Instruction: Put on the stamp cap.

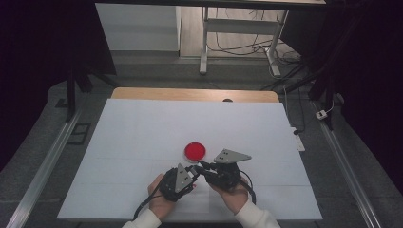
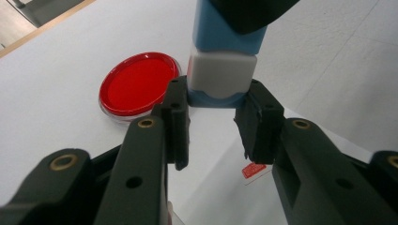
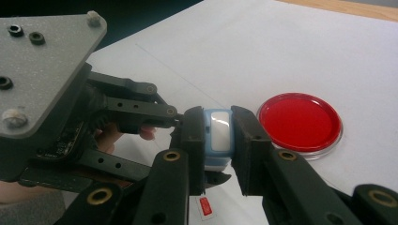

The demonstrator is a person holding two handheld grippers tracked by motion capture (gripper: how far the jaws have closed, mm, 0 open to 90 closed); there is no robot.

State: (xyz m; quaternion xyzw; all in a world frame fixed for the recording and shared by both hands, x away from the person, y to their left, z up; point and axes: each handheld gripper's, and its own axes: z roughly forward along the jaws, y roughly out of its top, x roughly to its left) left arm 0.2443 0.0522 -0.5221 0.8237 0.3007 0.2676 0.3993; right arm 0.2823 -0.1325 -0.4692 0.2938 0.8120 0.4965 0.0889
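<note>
Blue-and-white plastic, a small rigid block was held between both grippers just beside the red round dish. Left gripper and right gripper each clamped an end. Judged light, stiff, slippery-faced; flat sides offered the surest grip.

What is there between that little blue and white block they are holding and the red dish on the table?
Nothing visible. The blue and white block is clamped by both the left hand-held gripper and the right hand-held gripper, just above the white table cover. The red dish lies close beside it, with bare cover between them.
</note>
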